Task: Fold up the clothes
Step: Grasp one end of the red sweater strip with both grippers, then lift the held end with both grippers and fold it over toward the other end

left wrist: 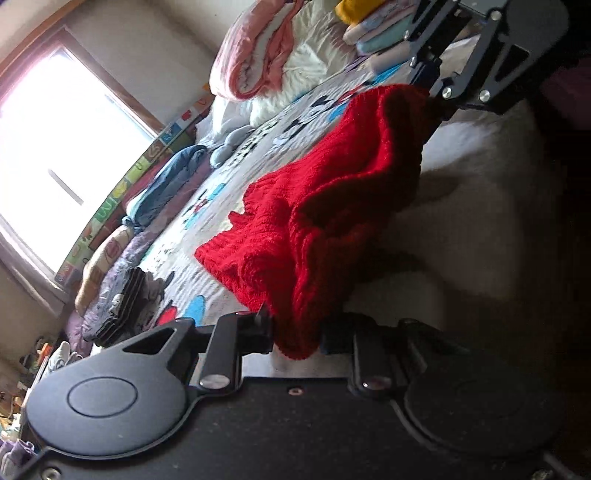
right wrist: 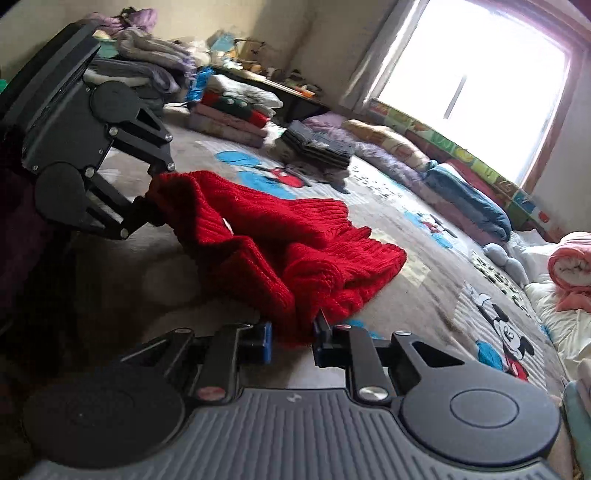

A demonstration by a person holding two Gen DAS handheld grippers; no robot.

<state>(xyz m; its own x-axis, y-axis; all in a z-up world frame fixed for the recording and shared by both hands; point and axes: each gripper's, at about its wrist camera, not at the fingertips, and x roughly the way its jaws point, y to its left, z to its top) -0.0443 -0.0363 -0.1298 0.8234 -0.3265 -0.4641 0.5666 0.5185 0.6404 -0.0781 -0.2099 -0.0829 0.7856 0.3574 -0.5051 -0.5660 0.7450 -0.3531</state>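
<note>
A red knitted sweater (left wrist: pixel 332 206) hangs bunched between both grippers, its lower folds resting on the bed's cartoon-mouse cover (left wrist: pixel 258 147). In the left wrist view my left gripper (left wrist: pixel 295 334) is shut on one edge of the knit, while the right gripper (left wrist: pixel 432 94) at the top right pinches the far end. The right wrist view shows the same sweater (right wrist: pixel 280 236) from the other side. There my right gripper (right wrist: pixel 291 338) is shut on its near edge. The left gripper (right wrist: pixel 157 195) at the upper left clamps the opposite end. The printed cover (right wrist: pixel 424 295) lies underneath.
A pastel folded stack (left wrist: pixel 373 33), a pink rolled blanket (left wrist: pixel 255 55), a blue garment (left wrist: pixel 173 173) and a dark folded pile (left wrist: pixel 122 306) ring the bed. The right wrist view shows another folded stack (right wrist: pixel 229 114), the dark pile (right wrist: pixel 317 144) and a bright window (right wrist: pixel 480 74).
</note>
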